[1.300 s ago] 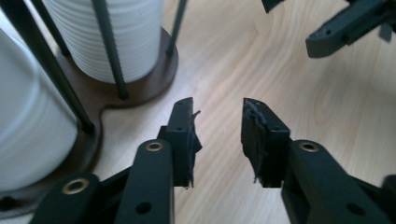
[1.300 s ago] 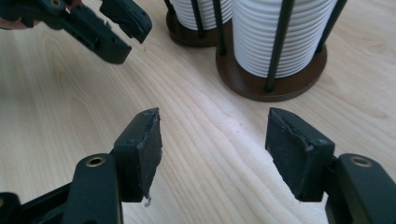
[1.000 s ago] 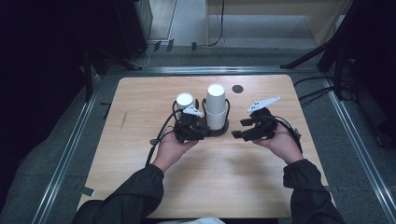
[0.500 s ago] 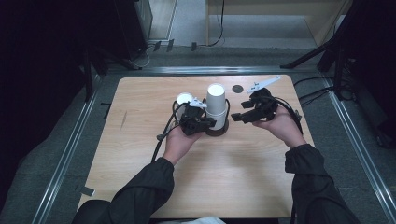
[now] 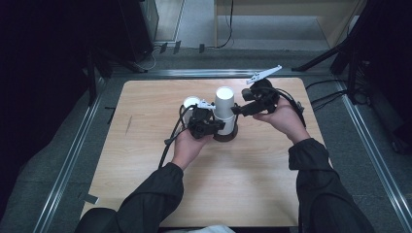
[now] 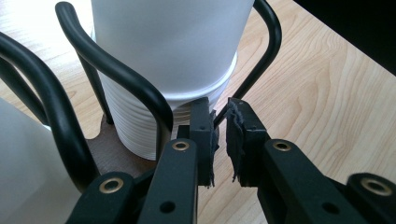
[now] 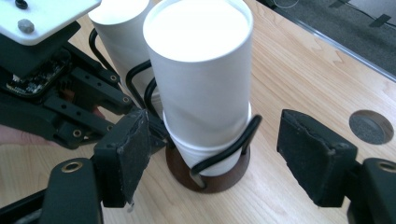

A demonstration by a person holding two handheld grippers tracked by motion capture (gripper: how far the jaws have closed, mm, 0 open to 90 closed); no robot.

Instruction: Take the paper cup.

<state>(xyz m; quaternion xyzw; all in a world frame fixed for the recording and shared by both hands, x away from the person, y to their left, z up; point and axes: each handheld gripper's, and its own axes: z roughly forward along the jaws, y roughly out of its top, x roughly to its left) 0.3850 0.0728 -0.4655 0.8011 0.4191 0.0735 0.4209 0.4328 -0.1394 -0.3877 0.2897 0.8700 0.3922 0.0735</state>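
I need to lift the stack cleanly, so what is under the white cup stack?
The white cup stack stands on a round brown base, inside black wire loops. The base's middle is covered by the cups.

- Setting: a lab-style recording station, not a home.
- A light wood surface (image 5: 145, 184) stands alone on grey carpet floor (image 5: 48, 194).
- Metal floor rails (image 5: 68, 160) frame the surface on the left, right and far sides.
- Black stand legs (image 5: 320, 60) and loose cables (image 5: 330, 97) lie at far right.
- The surroundings are dark; wooden furniture (image 5: 291, 19) stands at the far side.
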